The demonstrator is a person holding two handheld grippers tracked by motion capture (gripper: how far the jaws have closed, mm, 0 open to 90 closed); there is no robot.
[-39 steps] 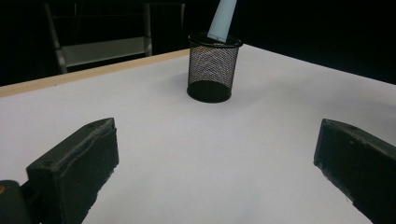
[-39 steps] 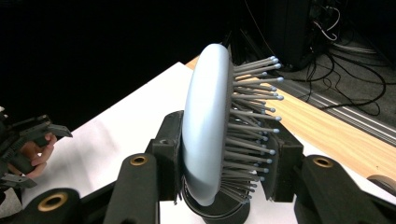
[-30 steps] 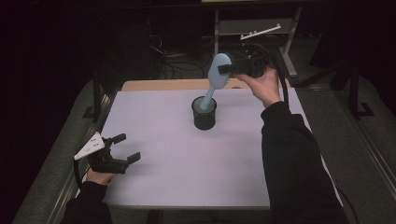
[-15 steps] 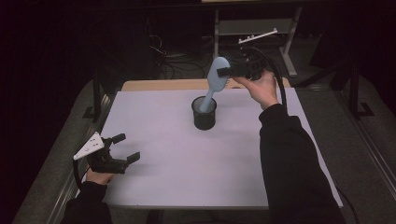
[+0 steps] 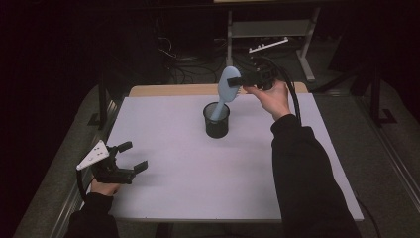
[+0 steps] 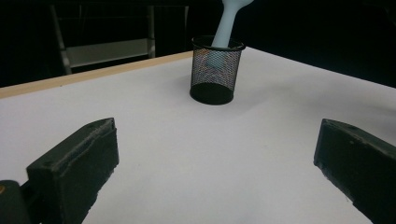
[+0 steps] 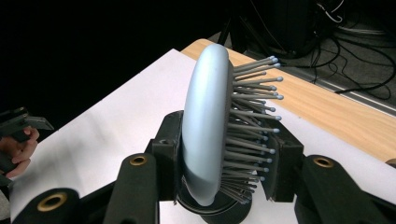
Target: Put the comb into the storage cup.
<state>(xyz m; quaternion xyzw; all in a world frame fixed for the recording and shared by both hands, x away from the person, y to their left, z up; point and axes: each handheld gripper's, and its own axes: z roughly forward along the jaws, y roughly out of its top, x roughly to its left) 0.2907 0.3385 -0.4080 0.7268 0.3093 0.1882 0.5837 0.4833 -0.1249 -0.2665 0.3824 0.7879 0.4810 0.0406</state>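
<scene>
The room lay dark around a lit white worktop, with a grey metal shelf at one o'clock and cables on the floor at twelve.

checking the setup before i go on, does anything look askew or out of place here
Only the hairbrush stands out: it leans in the black mesh cup, handle down, head tilted toward the right gripper, whose jaws are clamped on the head. The cup stands upright. The left gripper rests open near the table edge.

hairbrush tilted a little more upright in the cup, seemingly lower
</scene>
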